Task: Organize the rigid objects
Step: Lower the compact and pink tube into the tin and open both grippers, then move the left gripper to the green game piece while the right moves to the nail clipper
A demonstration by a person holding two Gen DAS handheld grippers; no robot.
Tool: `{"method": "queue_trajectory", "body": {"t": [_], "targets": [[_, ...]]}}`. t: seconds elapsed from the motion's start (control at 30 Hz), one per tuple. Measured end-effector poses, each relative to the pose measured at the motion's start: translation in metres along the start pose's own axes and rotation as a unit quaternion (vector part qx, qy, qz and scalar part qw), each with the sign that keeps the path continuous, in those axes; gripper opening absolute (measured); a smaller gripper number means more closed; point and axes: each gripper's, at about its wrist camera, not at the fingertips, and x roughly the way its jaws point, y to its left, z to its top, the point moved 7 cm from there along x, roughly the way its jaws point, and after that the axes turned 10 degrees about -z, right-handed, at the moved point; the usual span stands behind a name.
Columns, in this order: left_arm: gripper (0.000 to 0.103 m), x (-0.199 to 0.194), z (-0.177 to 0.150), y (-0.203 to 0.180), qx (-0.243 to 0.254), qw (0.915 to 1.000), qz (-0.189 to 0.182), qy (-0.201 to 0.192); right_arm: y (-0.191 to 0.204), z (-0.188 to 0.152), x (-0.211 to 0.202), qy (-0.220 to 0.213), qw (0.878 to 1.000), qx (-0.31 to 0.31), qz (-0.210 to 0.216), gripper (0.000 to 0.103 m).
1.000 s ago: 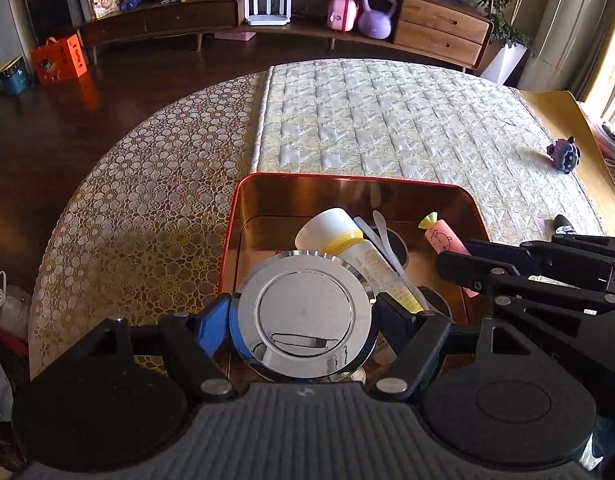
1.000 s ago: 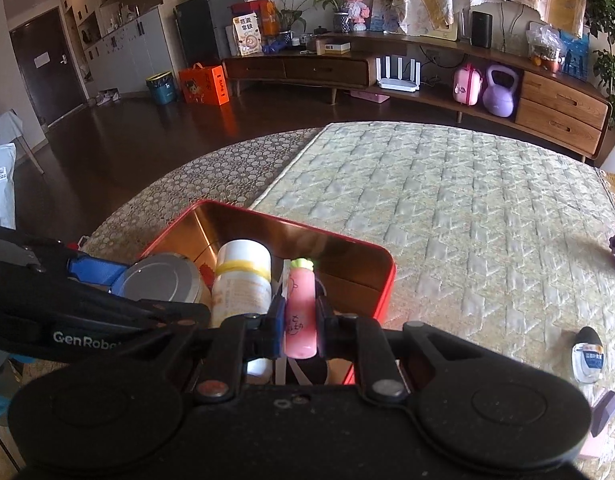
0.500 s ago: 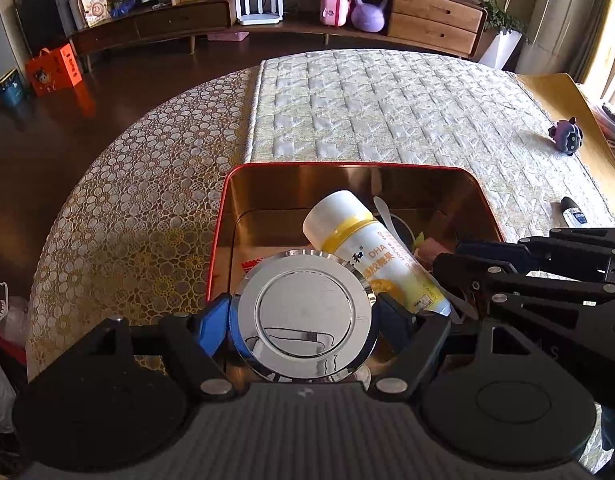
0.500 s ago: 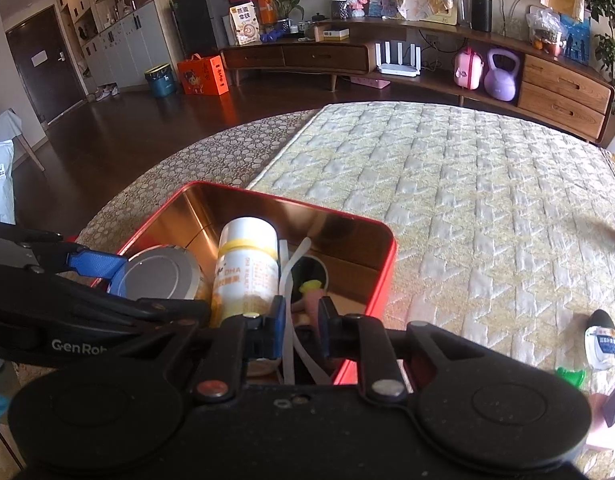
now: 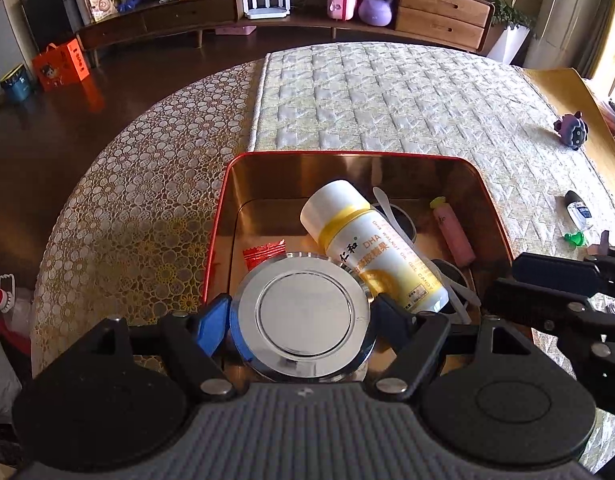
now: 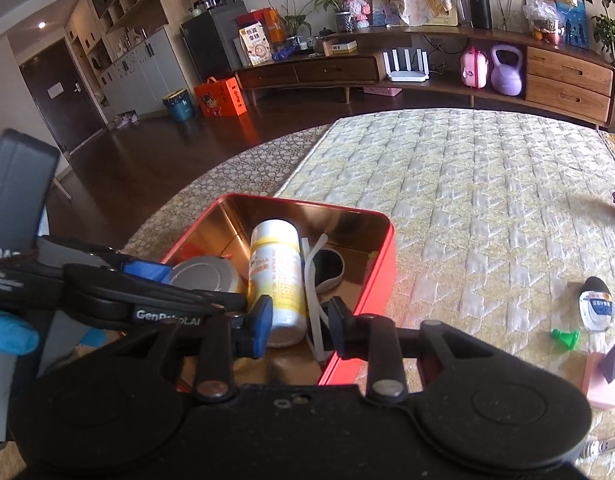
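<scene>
My left gripper point(image 5: 301, 322) is clamped on a round, mirror-bright chrome disc point(image 5: 303, 312), its blue-padded fingers point(image 5: 213, 326) pressing the rim from either side; I hold it just above the near end of the red metal tin with a coppery inside point(image 5: 223, 208). My right gripper point(image 6: 297, 328) hangs over the tin's near right corner with its jaws opening and nothing pinched between them; through the gap I see only the tin's contents below.

Inside the tin, a white cylindrical bottle with a yellow band and label point(image 5: 371, 248) lies on its side, slanting across the middle. Beside it on the left lies a small red foil sachet point(image 5: 263, 252), partly hidden behind the disc. To the right of the bottle are a white plastic spoon point(image 5: 381, 200) and a dark round lid point(image 5: 399, 220) under it, and near the right wall a pink tube with a yellow tip point(image 5: 451, 232) lies flat on the floor of the tin.

Outside the tin, on the quilted cream cloth point(image 5: 387, 100), a small clear bottle with a black cap point(image 6: 595, 302) and a little green cone-shaped piece point(image 6: 565, 338) lie close together off to the right. Well beyond them sits a small purple toy figure point(image 5: 573, 130).
</scene>
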Motion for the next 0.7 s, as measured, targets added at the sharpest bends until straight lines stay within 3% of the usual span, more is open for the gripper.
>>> {"method": "queue_trajectory", "body": {"t": [0.43, 0.7], "targets": [[0.08, -0.035, -0.003, -0.01, -0.007, 0.9995, -0.01, -0.03, -0.009, -0.014, -0.043, -0.014, 1.0, 0.023, 0.01, 0.051], [0.08, -0.067, -0.009, -0.037, 0.011, 0.9973, -0.025, -0.068, -0.021, -0.024, -0.074, -0.04, 0.998, 0.035, -0.018, 0.067]]}}
